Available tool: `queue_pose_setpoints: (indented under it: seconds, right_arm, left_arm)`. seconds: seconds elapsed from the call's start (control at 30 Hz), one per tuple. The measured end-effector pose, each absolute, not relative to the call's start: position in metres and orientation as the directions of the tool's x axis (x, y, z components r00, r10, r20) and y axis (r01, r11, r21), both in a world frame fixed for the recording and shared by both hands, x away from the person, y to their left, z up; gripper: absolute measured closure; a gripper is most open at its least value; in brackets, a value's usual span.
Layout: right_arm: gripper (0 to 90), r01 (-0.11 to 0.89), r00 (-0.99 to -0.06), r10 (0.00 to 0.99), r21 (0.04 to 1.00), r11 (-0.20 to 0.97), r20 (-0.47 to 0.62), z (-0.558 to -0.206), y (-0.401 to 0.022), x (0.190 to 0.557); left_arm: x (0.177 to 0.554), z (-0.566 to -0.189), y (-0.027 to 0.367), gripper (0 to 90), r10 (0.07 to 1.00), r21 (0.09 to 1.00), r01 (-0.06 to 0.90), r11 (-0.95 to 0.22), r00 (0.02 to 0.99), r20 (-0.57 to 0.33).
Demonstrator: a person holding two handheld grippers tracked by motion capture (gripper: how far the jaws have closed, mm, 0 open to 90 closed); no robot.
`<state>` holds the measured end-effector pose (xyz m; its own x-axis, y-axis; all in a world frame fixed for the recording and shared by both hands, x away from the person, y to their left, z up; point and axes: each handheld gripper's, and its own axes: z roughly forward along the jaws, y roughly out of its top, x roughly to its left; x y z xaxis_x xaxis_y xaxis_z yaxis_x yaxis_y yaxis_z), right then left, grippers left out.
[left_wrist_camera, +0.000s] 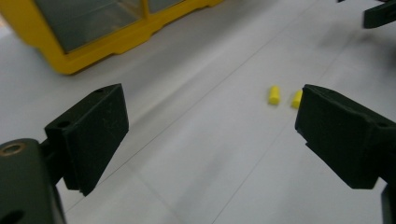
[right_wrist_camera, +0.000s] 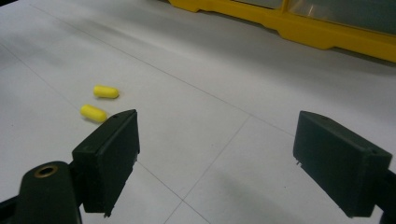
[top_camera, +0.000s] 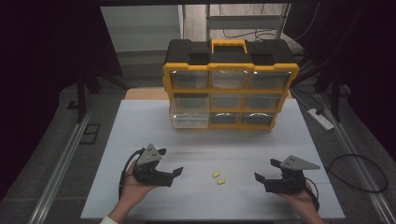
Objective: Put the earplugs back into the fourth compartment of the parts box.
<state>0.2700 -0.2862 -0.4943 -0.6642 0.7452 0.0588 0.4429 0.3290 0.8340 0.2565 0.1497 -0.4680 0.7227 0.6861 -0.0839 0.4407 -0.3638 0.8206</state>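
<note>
Where grey floor surrounds it, white table [top_camera: 140, 135] — two yellow capsules [top_camera: 218, 178].

The white table [top_camera: 140, 135] carries a yellow drawer organizer [top_camera: 230, 84] and 2 small yellow capsules [top_camera: 218, 178].

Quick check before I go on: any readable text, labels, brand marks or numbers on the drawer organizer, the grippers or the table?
None can be read.
Yellow and black drawer organizer: no legible brand or label on its frame, handle or clear drawers; anything there is too small to tell.
Two small yellow capsule-shaped pieces: plain, no marking.
Left gripper and right gripper: black jaws and grey plates bear no readable print.
White table: only faint lines, no writing.
</note>
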Motion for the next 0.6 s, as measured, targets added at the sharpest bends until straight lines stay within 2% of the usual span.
queue_pose_setpoints:
  seconds: [0.6]
  right_arm:
    - [16.1, 0.437, -0.678, 0.733, 0.827, 0.354, 0.045, -0.496, -0.283, 0.269]
  left_arm:
    - [0.278, -0.458, 0.1, 10.4, 0.62, 0.792, 0.419, -0.444, 0.782, -0.067]
